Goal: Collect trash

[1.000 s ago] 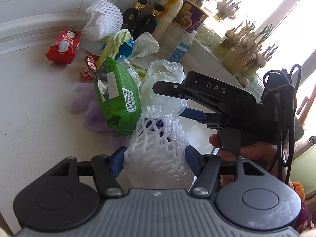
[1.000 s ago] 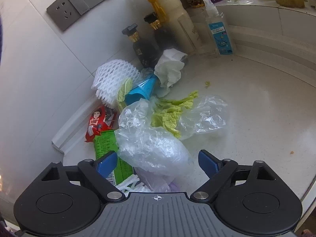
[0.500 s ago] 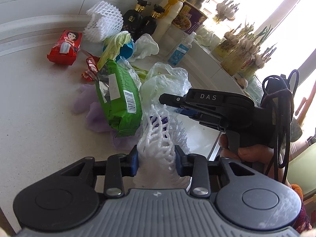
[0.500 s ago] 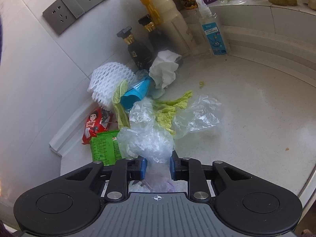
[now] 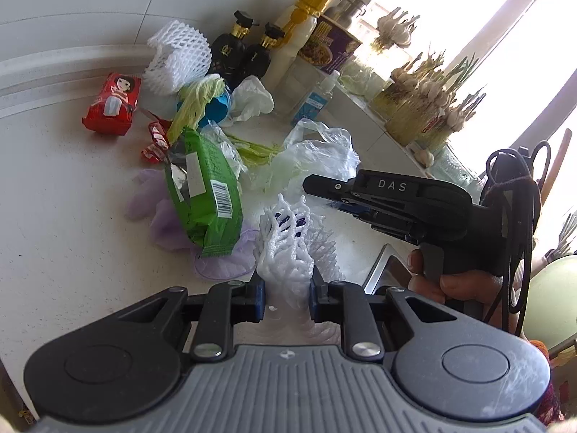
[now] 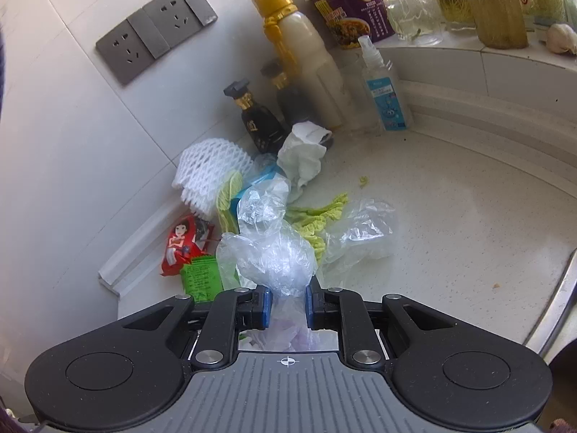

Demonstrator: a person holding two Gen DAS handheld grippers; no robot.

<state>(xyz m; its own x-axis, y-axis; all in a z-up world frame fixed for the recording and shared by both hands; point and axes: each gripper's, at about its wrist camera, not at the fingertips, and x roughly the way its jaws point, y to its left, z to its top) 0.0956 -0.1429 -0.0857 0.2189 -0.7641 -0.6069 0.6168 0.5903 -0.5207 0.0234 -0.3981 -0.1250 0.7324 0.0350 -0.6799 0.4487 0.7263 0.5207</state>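
Blue-padded fingers [image 5: 258, 297] around squashed white foam net [image 5: 285, 252]

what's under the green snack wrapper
Under the green snack wrapper lies a crumpled pale purple bag, spreading out on the counter. Its middle is covered.

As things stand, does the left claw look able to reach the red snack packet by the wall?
Probably not yet: the left claw is shut on the white foam net, though the red snack packet lies unobstructed.

The right gripper [image 5: 387, 200] has the white letters "DAS" on its black side. Other labels are too small to read.
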